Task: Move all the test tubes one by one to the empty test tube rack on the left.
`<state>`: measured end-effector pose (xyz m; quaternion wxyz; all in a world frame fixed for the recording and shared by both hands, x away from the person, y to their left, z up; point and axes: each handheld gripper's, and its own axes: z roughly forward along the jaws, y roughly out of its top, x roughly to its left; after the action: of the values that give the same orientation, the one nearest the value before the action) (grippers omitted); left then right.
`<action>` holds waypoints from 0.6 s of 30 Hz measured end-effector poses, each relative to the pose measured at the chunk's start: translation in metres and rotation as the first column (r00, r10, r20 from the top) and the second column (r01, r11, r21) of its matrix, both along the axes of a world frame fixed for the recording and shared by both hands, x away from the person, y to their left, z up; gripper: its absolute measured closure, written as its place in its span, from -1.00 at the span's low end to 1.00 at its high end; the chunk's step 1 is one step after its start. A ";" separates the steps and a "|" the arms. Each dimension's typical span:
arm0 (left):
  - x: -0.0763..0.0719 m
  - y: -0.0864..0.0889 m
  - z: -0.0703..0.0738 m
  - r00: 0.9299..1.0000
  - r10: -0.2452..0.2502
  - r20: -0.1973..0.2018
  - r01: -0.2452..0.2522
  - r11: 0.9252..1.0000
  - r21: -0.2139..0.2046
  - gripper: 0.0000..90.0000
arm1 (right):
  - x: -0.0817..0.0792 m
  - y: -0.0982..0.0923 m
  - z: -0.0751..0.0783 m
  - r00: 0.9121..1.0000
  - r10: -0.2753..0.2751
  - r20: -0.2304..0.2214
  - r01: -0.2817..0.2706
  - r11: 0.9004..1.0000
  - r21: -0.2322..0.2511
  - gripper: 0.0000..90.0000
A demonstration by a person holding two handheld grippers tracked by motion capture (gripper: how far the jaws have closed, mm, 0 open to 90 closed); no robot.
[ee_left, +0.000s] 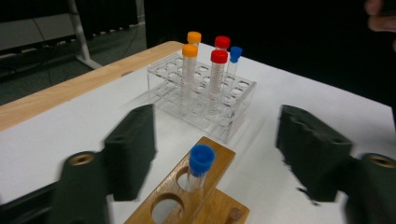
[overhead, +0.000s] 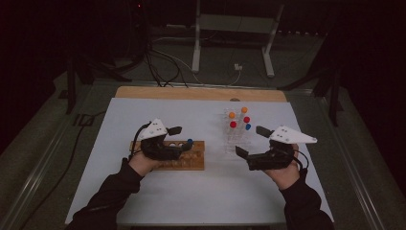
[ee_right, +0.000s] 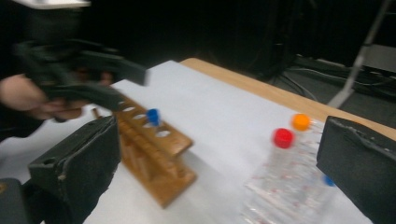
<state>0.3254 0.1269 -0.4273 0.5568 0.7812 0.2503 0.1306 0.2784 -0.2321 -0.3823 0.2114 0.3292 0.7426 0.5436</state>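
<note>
From my seat I judge the work to be moving capped tubes from the clear rack (overhead: 236, 134) into the wooden rack (overhead: 179, 155), and it looks barely begun — one tube across, five to go. The blue-capped tube (ee_left: 200, 164) stands upright in the end hole of the wooden rack, at the end nearest the clear rack; in the high view its blue cap sits at about 3 o'clock from my left gripper (overhead: 177, 139). That gripper is released, jaws spread wide and apart from the tube, which shows between them in the left gripper view, untouched. The other holes of the wooden rack that I can see are empty. In the clear rack, at about 12 o'clock from the blue-capped tube in the left gripper view, five tubes wait upright: two orange-capped tubes (ee_left: 189, 50), two red-capped tubes (ee_left: 218, 57) and a second blue one (ee_left: 236, 52) at the far right of the cluster. My right gripper (overhead: 251, 142) is also spread open and holds nothing; it hangs just beside the clear rack, the rack lying at roughly 10 o'clock from it in the high view, and its own view shows a red cap and an orange cap between the jaws, blurred. So I'd say the first placement is done and the next pick not yet started — the right gripper seems best placed for it.
</note>
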 end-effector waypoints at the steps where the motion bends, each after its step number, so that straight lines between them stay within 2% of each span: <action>1: -0.003 0.002 0.001 1.000 -0.003 -0.002 0.003 1.000 0.004 -0.64 | 0.005 -0.005 -0.001 1.000 -0.022 -0.002 0.022 1.000 -0.010 -1.00; 2: -0.006 0.004 0.002 1.000 0.001 0.002 -0.001 1.000 0.009 -0.64 | 0.005 -0.005 -0.001 1.000 -0.022 -0.002 0.022 1.000 -0.010 -1.00; 3: -0.010 0.006 0.003 1.000 -0.007 0.003 0.007 1.000 0.011 -0.75 | 0.011 -0.010 -0.002 0.999 -0.047 -0.006 0.047 0.999 -0.016 -1.00; 4: -0.013 0.008 0.004 1.000 -0.011 0.002 0.011 1.000 0.012 -0.75 | 0.011 -0.010 -0.002 0.999 -0.047 -0.006 0.047 0.999 -0.016 -1.00; 7: -0.024 0.012 0.007 1.000 -0.028 0.002 0.028 1.000 0.014 -0.93 | 0.020 -0.016 -0.008 0.996 -0.081 -0.027 0.080 0.997 -0.022 -0.98; 13: -0.045 0.019 0.005 0.999 -0.052 -0.003 0.052 0.998 0.020 -0.96 | 0.037 -0.022 -0.025 0.988 -0.137 -0.067 0.134 0.990 -0.049 -0.85; 18: -0.059 0.024 -0.004 0.999 -0.050 -0.006 0.050 0.999 0.016 -0.96 | 0.049 -0.027 -0.041 0.981 -0.169 -0.097 0.161 0.983 -0.084 -0.53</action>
<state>0.2660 0.1505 -0.4316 0.5530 0.7920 0.2310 0.1165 0.3275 -0.2592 -0.4234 0.2295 0.4091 0.7427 0.4779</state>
